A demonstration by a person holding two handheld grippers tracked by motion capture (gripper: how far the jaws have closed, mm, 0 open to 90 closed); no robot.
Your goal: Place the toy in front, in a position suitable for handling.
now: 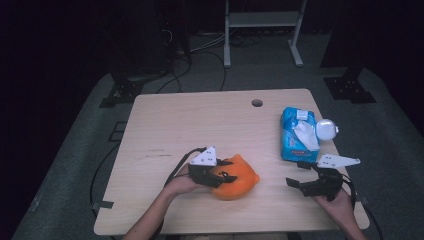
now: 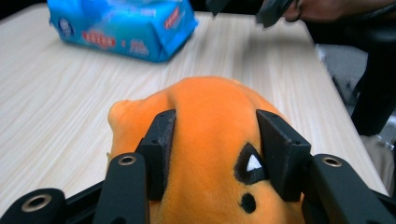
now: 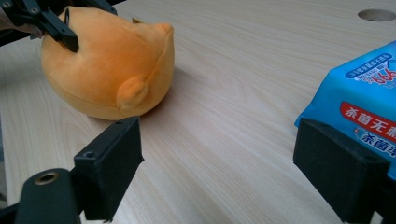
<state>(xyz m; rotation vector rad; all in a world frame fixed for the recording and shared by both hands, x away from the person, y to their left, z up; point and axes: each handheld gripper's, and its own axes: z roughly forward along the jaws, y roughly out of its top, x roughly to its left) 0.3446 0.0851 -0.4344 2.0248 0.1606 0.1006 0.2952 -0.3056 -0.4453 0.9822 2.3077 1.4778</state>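
Left gripper [image 1: 220, 176] clamps the orange plush [image 1: 239, 181] to steady it on the table [image 1: 170, 125]; right gripper [image 1: 305, 184], beside the plush, waits open and empty.

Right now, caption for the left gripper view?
Left claw clamps the orange plush; blue wipes pack behind.

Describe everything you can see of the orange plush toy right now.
The plush toy is a rounded, soft-looking orange shape with small stubby nubs, a paler seam round its base, and a black patch with a white triangle plus a black dot, seemingly face markings. It rests on the wooden table, near its front edge, left of the blue wipes pack and apart from it. The left gripper is clamped across its top, both black pads pressing into the fabric.
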